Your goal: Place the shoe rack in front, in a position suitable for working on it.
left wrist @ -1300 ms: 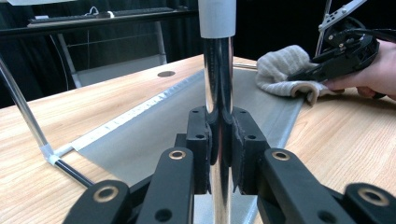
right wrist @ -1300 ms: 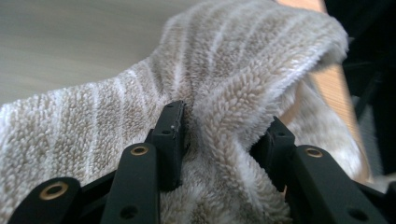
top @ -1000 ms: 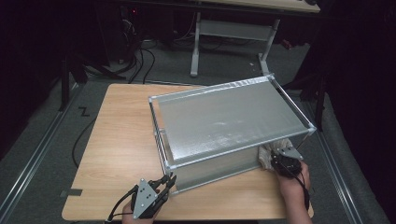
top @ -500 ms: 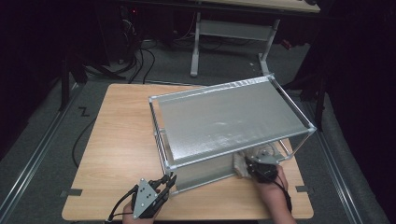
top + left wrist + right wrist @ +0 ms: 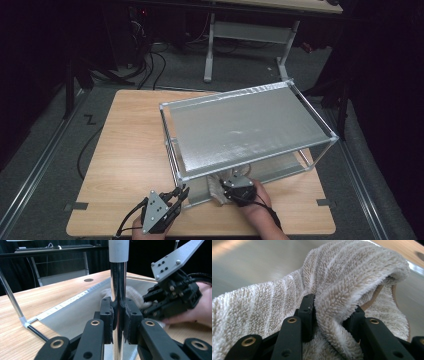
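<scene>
A two-tier metal rack [image 5: 245, 127] stands on the wooden table [image 5: 130, 145]. At its front left corner my left gripper [image 5: 181, 192] is shut on the upright post [image 5: 118, 277]; the pads [image 5: 107, 312] press the tube from both sides. My right gripper [image 5: 226, 186] is shut on a fold of a beige striped terry cloth [image 5: 342, 277]. The cloth [image 5: 216, 187] rests on the front left part of the rack's lower shelf [image 5: 285, 167]. In the left gripper view the right gripper [image 5: 150, 307] and cloth [image 5: 133, 293] sit just right of the post.
A person's hands hold both grippers at the table's near edge. Behind the table stands a white-legged desk frame [image 5: 245, 30], with cables [image 5: 150, 60] on the grey floor at the back left. Bare tabletop lies left of the rack.
My right gripper has slid left with the cloth along the lower shelf, from the front right corner to near the front left post. The left gripper has stayed on the post.
</scene>
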